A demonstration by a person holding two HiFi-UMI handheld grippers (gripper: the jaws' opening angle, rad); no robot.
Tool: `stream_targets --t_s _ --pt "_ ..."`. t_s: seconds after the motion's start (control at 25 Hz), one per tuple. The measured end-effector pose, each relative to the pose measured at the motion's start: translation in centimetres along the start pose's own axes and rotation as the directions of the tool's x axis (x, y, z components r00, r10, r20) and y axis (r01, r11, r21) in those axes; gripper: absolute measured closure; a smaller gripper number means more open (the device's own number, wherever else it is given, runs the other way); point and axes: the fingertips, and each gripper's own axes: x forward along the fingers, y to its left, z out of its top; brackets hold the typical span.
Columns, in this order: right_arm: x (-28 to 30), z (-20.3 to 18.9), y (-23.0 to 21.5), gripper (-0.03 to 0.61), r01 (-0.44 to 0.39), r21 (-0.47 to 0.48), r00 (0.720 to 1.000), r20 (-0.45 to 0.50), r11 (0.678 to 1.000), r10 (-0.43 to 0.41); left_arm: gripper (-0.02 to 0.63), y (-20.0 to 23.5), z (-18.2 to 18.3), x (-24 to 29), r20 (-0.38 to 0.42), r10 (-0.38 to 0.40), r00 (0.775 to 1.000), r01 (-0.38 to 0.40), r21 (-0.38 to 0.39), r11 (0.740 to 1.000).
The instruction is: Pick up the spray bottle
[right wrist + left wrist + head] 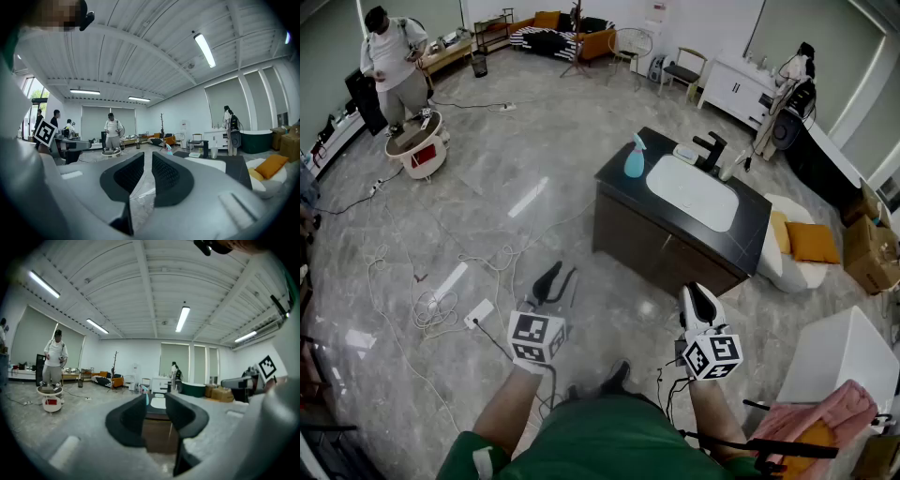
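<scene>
The spray bottle point(634, 157), light blue with a pink head, stands upright on the far left corner of a black vanity counter point(619, 183). Both grippers are held low in front of me, well short of the counter. My left gripper point(558, 281) has its two fingers apart and nothing between them. My right gripper point(701, 302) has its fingers close together and holds nothing. In the left gripper view a sliver of the bottle point(146, 398) shows between the jaws of the left gripper point(155, 401). In the right gripper view the bottle point(168, 148) appears small, just right of the right gripper point(147, 161).
A white sink basin point(692, 191) and black faucet point(710, 150) sit on the counter. Cables point(431, 305) trail over the glossy floor at left. A person point(394, 66) stands by a round cart point(417, 145). A white tub point(839, 361) and pink cloth point(825, 422) lie at right.
</scene>
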Motion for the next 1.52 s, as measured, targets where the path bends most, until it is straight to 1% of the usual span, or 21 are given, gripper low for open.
stream_targets --t_s 0.32,0.56,0.72,0.88,1.12,1.36,1.52 --pt "1.4 0.2 -3.4 0.525 0.010 0.018 1.000 0.009 1.000 -0.010 0.490 -0.7 0.0 3.4 -0.013 0.008 1.000 -0.008 0.002 1.000" --pt "2.9 1.2 -7.5 0.523 0.032 0.048 0.998 0.059 0.998 -0.035 0.488 -1.3 0.5 6.9 -0.014 0.036 0.999 -0.035 0.008 0.999" --pt "3.9 2.0 -10.2 0.523 0.004 0.048 0.997 0.082 0.999 -0.008 0.485 -2.2 1.1 9.1 -0.019 0.067 0.998 -0.067 0.022 0.998" --pt "4.6 2.3 -12.7 0.523 -0.025 0.093 0.994 0.104 0.995 0.015 0.482 -3.6 1.1 10.6 -0.037 0.092 0.995 -0.091 0.032 0.995" --pt "5.8 2.4 -14.7 0.523 -0.084 0.109 0.991 0.110 0.990 0.072 0.480 -4.5 0.9 12.2 -0.048 0.129 0.991 -0.127 0.038 0.991" --pt "6.6 2.8 -16.1 0.523 -0.091 0.119 0.991 0.111 0.989 0.078 0.480 -4.8 1.2 13.8 -0.060 0.132 0.989 -0.130 0.034 0.991" --pt "7.9 2.3 -17.5 0.523 -0.069 0.125 0.994 0.090 0.990 0.058 0.480 -4.3 0.7 16.3 -0.073 0.110 0.991 -0.110 0.015 0.994"
